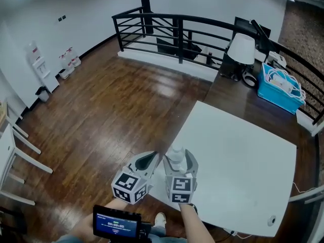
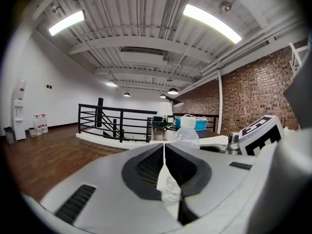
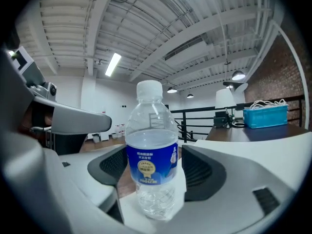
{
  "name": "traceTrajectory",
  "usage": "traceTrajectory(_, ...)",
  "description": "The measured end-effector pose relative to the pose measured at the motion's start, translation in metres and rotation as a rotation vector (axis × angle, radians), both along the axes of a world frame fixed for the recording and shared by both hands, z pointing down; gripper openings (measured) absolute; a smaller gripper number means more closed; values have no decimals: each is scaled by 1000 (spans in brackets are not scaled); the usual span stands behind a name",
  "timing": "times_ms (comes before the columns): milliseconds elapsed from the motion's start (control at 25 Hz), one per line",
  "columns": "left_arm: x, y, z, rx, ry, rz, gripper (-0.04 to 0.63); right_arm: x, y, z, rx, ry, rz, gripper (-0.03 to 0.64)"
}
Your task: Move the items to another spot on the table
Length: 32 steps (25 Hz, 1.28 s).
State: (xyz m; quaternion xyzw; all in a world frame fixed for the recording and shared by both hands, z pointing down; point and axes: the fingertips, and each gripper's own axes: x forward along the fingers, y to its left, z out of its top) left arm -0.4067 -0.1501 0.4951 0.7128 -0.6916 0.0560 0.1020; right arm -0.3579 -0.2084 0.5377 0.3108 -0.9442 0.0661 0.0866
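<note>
A clear water bottle (image 1: 175, 156) with a white cap and a blue label stands upright at the near left corner of the white table (image 1: 238, 161). My right gripper (image 1: 177, 162) is around it, open, with a small gap on each side. In the right gripper view the bottle (image 3: 151, 160) fills the space between the dark pads (image 3: 105, 167), its base resting on the table edge. My left gripper (image 1: 153, 158) is just left of the bottle, over the wooden floor, its jaws shut with nothing in them. From the left gripper (image 2: 164, 147) view the bottle (image 2: 186, 133) rises just behind the closed jaws.
A dark desk (image 1: 238, 92) beyond the table carries a white lamp (image 1: 242, 48) and a blue basket of cables (image 1: 278, 87). A black railing (image 1: 177, 29) runs along the back. White furniture legs (image 1: 15, 151) stand far left. A small lit screen (image 1: 116, 223) sits below the grippers.
</note>
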Motion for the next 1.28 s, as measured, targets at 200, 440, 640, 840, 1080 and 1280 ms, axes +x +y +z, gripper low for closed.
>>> traceTrajectory(200,-10,-7,7,-5,-2,8,21,-15,-9,10,-9,10,-16,351)
traceTrajectory(440,-17,-15,6,-6,-6,18,21,-21,-13,9,13,5,-34,301)
traceTrajectory(640,-14,-18,3,-4,-4,28,21,-22,-9,6,11,14,-47,290)
traceTrajectory(840,-9,-23,-1,5,-6,30,21,-19,-13,-12,35,4,-53,290)
traceTrajectory(1080,-9,-17,-21,30,5,1,21,-12,-7,-54,65,-22,-67,291)
traceTrajectory(1280,2,-17,-41,74,4,-9,21,0,-3,-88,96,-44,-83,291)
